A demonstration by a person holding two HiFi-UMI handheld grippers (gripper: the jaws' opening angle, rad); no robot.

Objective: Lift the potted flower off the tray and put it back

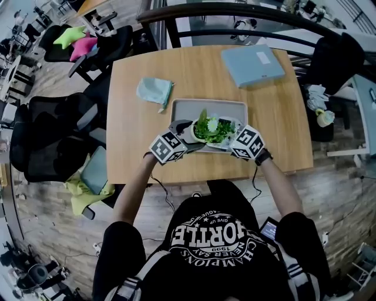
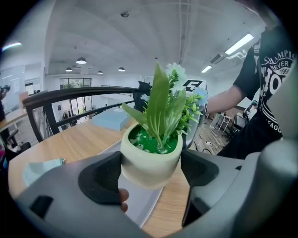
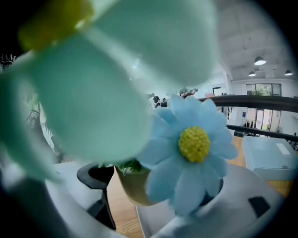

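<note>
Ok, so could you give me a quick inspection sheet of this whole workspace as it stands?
Surface: wooden table, in good order.
Job's things: potted flower held over the grey tray, apparently clear of it.
Clutter: teal cloth pouch; blue-grey flat case.
Tools: left tool clamps the pot; right tool straddles it, a petal hiding its contact.
Cables: thin lead hanging below the right wrist.
Surroundings: black office chairs, dark railing, wood floor.

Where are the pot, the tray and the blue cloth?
pot [image 2: 150, 162], left gripper view, front wall.
tray [image 1: 187, 110], head view, bare far-left floor.
blue cloth [image 1: 154, 91], head view, its middle.
</note>
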